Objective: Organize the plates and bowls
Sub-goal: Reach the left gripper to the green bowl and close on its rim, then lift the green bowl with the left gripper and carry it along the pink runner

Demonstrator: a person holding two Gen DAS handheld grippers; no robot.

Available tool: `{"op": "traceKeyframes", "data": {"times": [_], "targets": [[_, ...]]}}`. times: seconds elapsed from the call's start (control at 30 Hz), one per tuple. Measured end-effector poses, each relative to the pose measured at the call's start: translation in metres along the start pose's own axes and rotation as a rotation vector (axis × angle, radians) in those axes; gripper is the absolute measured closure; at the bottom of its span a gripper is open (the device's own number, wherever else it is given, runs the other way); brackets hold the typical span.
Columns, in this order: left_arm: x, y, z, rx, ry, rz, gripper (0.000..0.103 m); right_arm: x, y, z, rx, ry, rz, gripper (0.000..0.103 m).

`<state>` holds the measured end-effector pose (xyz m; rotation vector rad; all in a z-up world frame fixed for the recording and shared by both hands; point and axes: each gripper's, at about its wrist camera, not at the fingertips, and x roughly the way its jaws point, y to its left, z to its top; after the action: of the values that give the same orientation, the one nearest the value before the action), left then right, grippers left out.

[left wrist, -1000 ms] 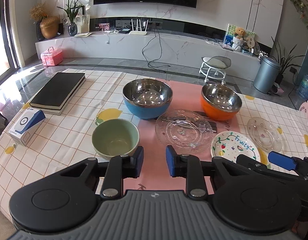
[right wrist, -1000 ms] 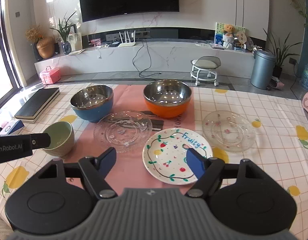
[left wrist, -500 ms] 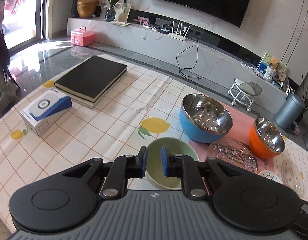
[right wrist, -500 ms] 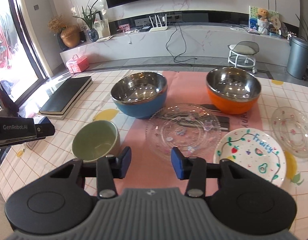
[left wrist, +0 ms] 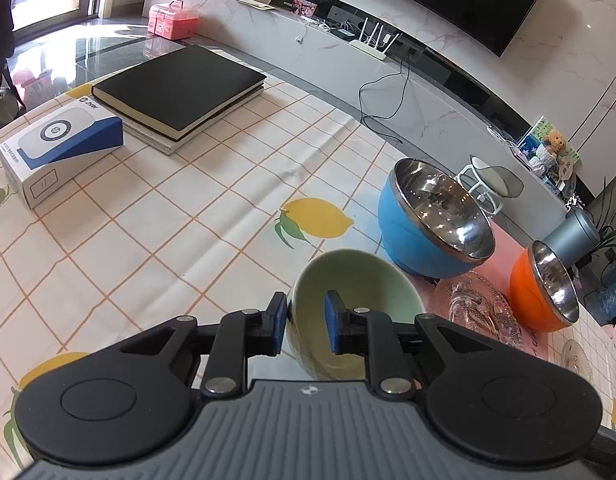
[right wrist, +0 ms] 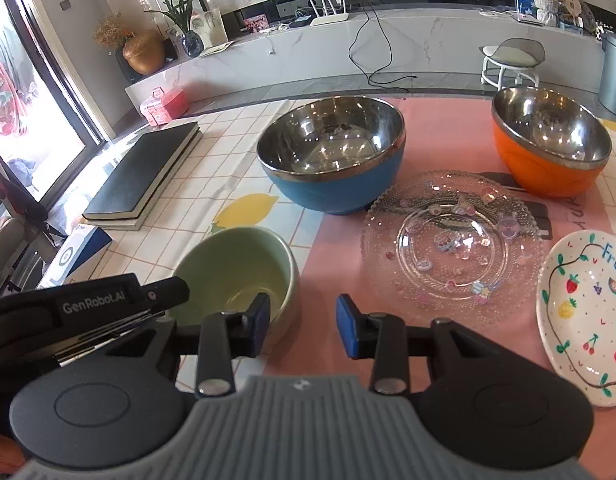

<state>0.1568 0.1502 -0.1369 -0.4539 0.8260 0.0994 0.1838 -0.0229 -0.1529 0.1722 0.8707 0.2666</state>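
Observation:
A pale green bowl (left wrist: 360,292) stands on the tablecloth; it also shows in the right wrist view (right wrist: 235,268). My left gripper (left wrist: 305,326) straddles its near left rim, one finger outside and one inside, with a gap still showing. My right gripper (right wrist: 301,324) is open and empty, just right of the bowl. A blue steel-lined bowl (right wrist: 332,156), an orange steel-lined bowl (right wrist: 548,148), a clear glass plate (right wrist: 452,240) and a white painted fruit plate (right wrist: 588,312) lie beyond.
A black book (left wrist: 179,88) and a white and blue box (left wrist: 59,148) lie at the table's left side. A second small glass plate (left wrist: 576,356) sits at the far right. A pink mat (right wrist: 440,132) lies under the bowls.
My left gripper moved forward and down over the green bowl's rim, its fingers now astride the wall. My right gripper swung left toward the green bowl and narrowed its opening.

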Motion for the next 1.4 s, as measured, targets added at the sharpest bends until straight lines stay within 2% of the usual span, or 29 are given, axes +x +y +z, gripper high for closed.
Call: {"op": "traceKeyframes", "data": {"times": [0.1, 0.23, 0.3, 0.63, 0.97, 1.4], "targets": [[0.005, -0.002, -0.001, 0.017, 0.010, 0.019, 0.081, 0.008, 0.004, 0.000, -0.003, 0.009, 0.006, 0.071], [0.010, 0.000, -0.003, 0.019, 0.023, 0.035, 0.092, 0.017, 0.005, 0.001, 0.006, 0.029, 0.003, 0.082], [0.009, 0.000, -0.004, 0.026, 0.018, 0.038, 0.093, 0.018, 0.006, 0.000, 0.015, 0.031, 0.009, 0.086], [0.001, -0.006, -0.008, 0.055, 0.055, 0.063, 0.096, 0.007, 0.008, -0.004, 0.007, 0.028, -0.005, 0.089], [-0.050, -0.038, -0.036, 0.129, 0.087, 0.076, 0.096, -0.048, -0.009, -0.025, 0.050, 0.037, -0.002, 0.090], [-0.108, -0.071, -0.088, 0.210, 0.143, 0.044, 0.096, -0.134, -0.044, -0.076, 0.127, 0.057, -0.003, 0.090]]}}
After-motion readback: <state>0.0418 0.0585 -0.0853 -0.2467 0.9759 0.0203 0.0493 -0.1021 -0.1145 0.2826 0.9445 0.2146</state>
